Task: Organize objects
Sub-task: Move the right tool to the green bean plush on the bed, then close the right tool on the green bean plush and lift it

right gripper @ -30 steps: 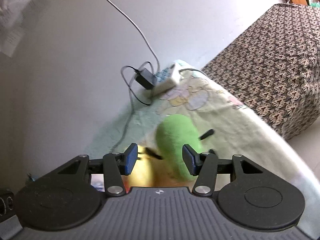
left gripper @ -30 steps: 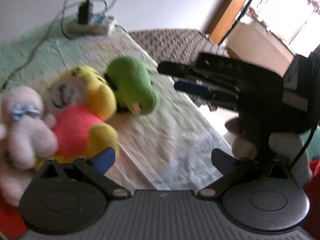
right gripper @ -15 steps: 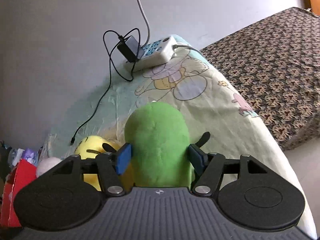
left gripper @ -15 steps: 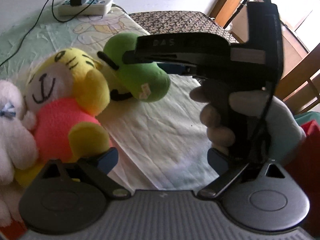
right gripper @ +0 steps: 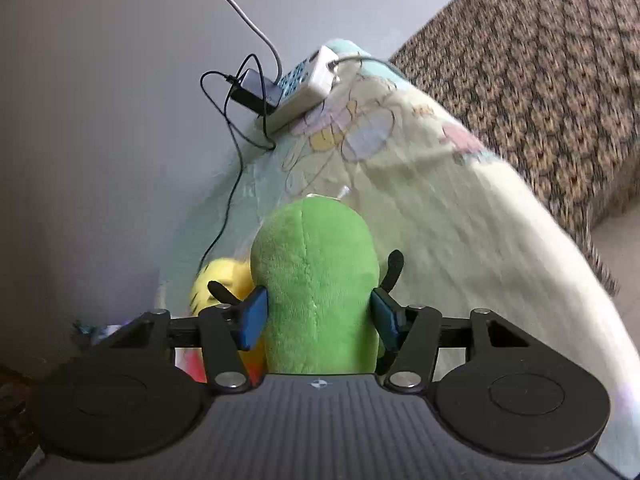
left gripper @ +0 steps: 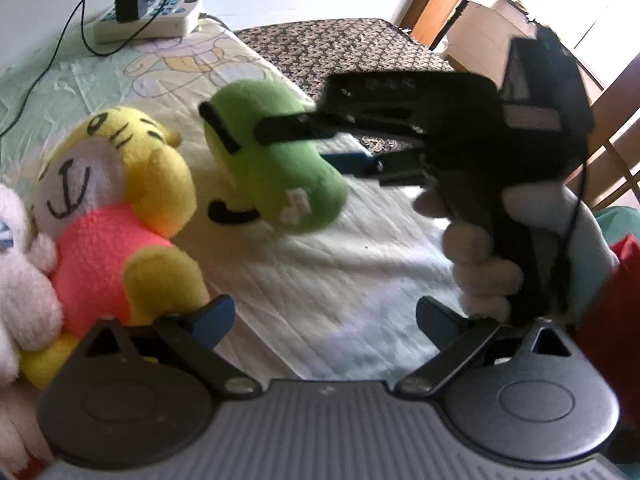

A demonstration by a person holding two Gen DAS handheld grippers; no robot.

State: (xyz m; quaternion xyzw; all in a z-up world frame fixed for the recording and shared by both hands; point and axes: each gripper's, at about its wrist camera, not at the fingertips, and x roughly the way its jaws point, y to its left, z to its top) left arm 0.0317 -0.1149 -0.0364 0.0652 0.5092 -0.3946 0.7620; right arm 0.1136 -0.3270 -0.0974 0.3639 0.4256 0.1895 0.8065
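A green plush toy [left gripper: 276, 168] with black antennae sits between the pads of my right gripper [left gripper: 296, 144], which presses on both its sides; in the right wrist view the green plush toy [right gripper: 316, 280] fills the right gripper [right gripper: 320, 316]. A yellow plush toy [left gripper: 112, 200] in a pink shirt lies just left of it on the pale sheet [left gripper: 340, 280], and a white fuzzy plush [left gripper: 20, 280] leans on that one at the left edge. The yellow plush toy [right gripper: 218, 276] peeks out behind the green one. My left gripper [left gripper: 324, 316] is open over bare sheet, its left finger close to the yellow toy's foot.
A white power strip [left gripper: 148, 24] with a black charger and cables lies at the sheet's far end by the wall. A brown patterned piece of furniture [left gripper: 340, 48] stands beyond the sheet's right edge. A gloved hand [left gripper: 480, 256] holds the right gripper's handle. Something red [left gripper: 616, 320] is at the far right.
The right gripper came down around the green plush toy and its pads narrowed onto its sides. The toy has tilted away from the yellow one. The left gripper edged closer.
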